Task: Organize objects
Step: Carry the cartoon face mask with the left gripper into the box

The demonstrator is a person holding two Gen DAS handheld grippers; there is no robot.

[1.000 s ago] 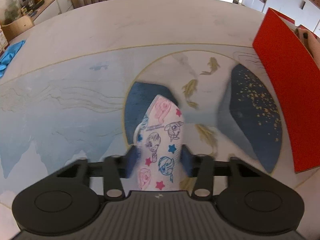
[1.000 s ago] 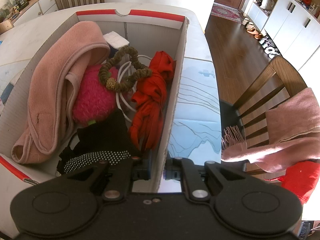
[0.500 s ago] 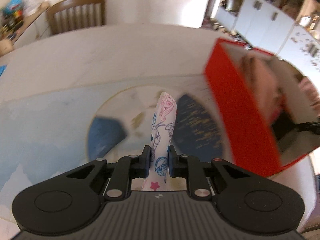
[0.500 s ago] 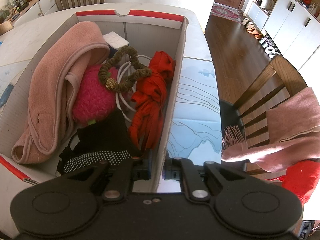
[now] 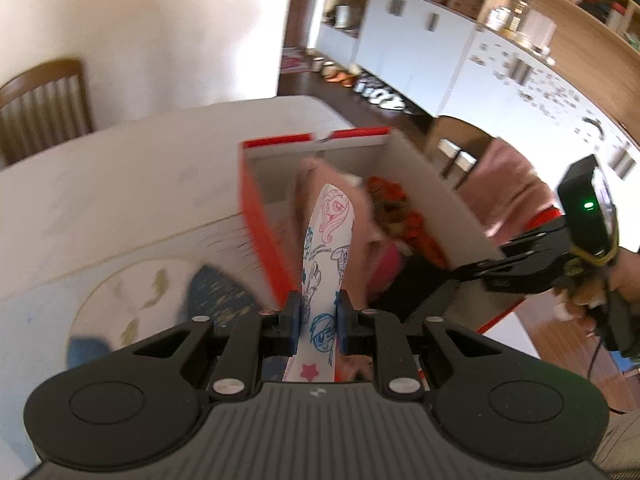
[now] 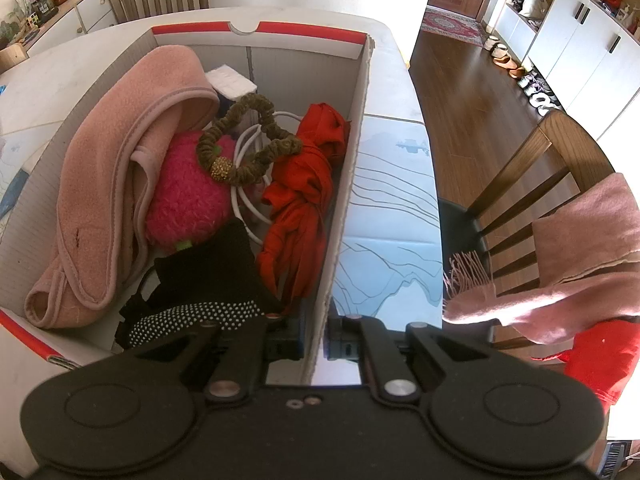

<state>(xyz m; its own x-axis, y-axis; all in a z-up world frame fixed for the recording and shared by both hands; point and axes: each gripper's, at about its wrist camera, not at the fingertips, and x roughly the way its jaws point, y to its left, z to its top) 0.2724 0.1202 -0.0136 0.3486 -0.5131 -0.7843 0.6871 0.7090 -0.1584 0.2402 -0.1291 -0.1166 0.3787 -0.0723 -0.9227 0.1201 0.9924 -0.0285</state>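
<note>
Gripping a white cloth face mask printed with pink and blue cartoon ponies and stars [image 5: 328,264], the left tool [image 5: 317,318] has its two black fingers pressed together on the mask's lower half. The mask stands upright and folded flat between them, its tip reaching in front of the open top of a red and white cardboard box [image 5: 264,236]. The box sits on a pale tabletop [image 5: 120,184] covered with a blue mat showing fish and mountains.

The right tool [image 6: 316,340] pinches the box's right-hand cardboard wall, one finger inside the box and one outside. In the left wrist view the same tool shows at the far right, held in a person's hand [image 5: 592,292], with a small green light on its body.

Inside the box, a folded pink fleece cloth [image 6: 120,184] lies along the left wall. Beside it sits a fuzzy magenta ball [image 6: 188,196], with an olive green braided hair band with a gold bead [image 6: 244,148] resting partly on top. A white cable [image 6: 244,200] coils under the band. A crumpled red cloth [image 6: 304,188] lies against the right wall. A black glove with white grip dots [image 6: 208,280] fills the near end. A small white box [image 6: 230,80] sits at the far end.

A wooden chair [image 6: 532,172] stands right of the tabletop, draped with a pink fringed scarf [image 6: 560,256].
</note>
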